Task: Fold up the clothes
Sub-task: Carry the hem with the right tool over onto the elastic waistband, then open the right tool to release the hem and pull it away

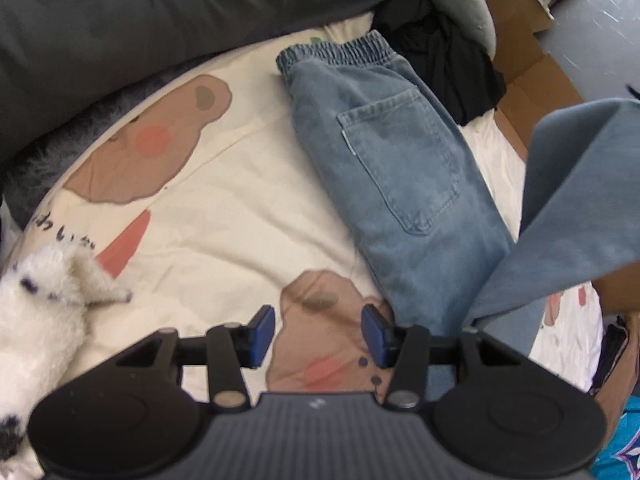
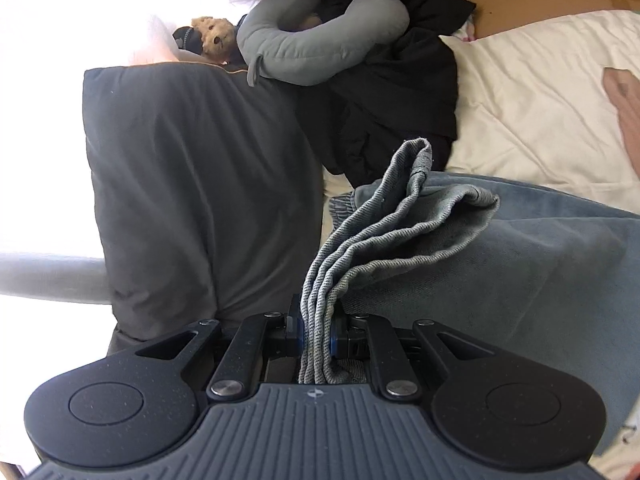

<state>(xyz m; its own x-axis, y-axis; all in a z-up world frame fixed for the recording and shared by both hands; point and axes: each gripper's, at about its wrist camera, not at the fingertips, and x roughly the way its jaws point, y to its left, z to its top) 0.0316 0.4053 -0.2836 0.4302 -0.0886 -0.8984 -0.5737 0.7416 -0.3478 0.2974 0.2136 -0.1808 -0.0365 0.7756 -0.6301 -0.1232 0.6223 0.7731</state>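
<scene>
Left hand-held gripper: jaws apart, empty, light-blue denim jeans ahead-right.
Right hand-held gripper: clamped on bunched jeans hem.

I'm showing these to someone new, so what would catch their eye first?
Probably the blue jeans, lying folded lengthwise on the cream cartoon-print bedspread, back pocket up and one end lifted off to the right. That end is pinched in the right hand-held gripper, with bunched denim hems fanning out ahead of it. The left hand-held gripper hangs open over the bedspread, a fluffy white plush toy to its left.
</scene>
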